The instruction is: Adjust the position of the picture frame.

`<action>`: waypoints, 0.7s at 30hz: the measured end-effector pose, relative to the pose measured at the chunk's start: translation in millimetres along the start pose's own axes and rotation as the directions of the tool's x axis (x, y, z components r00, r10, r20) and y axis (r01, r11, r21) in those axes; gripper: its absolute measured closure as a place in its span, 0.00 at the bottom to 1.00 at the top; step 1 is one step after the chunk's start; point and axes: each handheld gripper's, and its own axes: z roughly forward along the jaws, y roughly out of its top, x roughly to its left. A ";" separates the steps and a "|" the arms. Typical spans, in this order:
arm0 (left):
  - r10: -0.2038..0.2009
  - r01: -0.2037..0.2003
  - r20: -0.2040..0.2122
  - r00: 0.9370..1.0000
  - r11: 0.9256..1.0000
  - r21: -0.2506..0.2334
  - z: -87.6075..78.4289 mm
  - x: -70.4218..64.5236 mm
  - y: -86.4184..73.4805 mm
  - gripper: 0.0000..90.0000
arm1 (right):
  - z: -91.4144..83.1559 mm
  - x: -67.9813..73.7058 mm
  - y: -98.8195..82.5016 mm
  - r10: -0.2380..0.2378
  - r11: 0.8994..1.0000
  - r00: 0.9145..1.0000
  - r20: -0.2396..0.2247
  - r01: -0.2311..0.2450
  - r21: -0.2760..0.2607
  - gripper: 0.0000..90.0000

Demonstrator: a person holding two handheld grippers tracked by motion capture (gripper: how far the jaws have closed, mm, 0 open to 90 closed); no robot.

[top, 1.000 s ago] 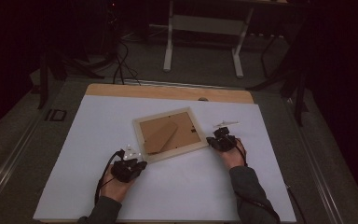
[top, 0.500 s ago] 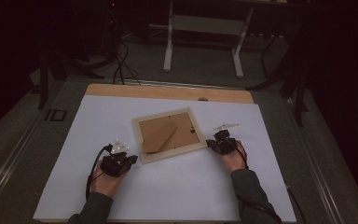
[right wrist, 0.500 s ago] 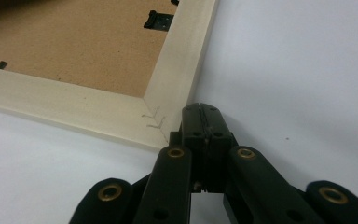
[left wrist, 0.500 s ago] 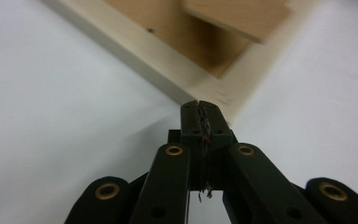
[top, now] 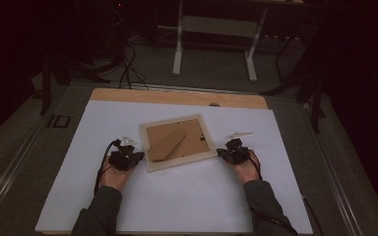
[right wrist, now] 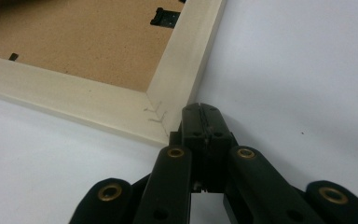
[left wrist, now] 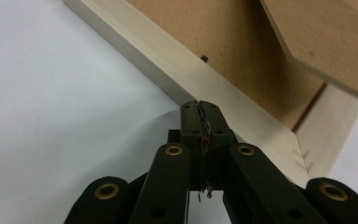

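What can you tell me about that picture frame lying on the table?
The pale wooden picture frame lies flat, face down and slightly askew on the white table sheet. Its brown fibreboard backing shows, with a fibreboard stand leg resting diagonally over it and small black clips at the inner edge. Staples join the mitred corners. The closed left tool sits at its near left edge, seemingly touching; the closed right tool sits by its right corner, where contact is hard to tell.
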 end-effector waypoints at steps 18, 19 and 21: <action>-0.009 0.009 0.025 1.000 1.000 -0.007 10.5 12.5 13.3 1.00 | -8.7 2.4 -12.5 0.010 1.000 1.000 -0.017 -0.010 -0.014 1.00; -0.015 0.015 0.025 1.000 1.000 -0.005 11.3 12.5 14.2 1.00 | -9.5 2.6 -13.7 0.014 1.000 1.000 -0.017 -0.014 -0.017 1.00; -0.016 0.017 0.022 1.000 1.000 -0.010 13.1 11.9 15.6 1.00 | -11.0 2.3 -16.5 0.017 1.000 1.000 -0.025 -0.017 -0.024 1.00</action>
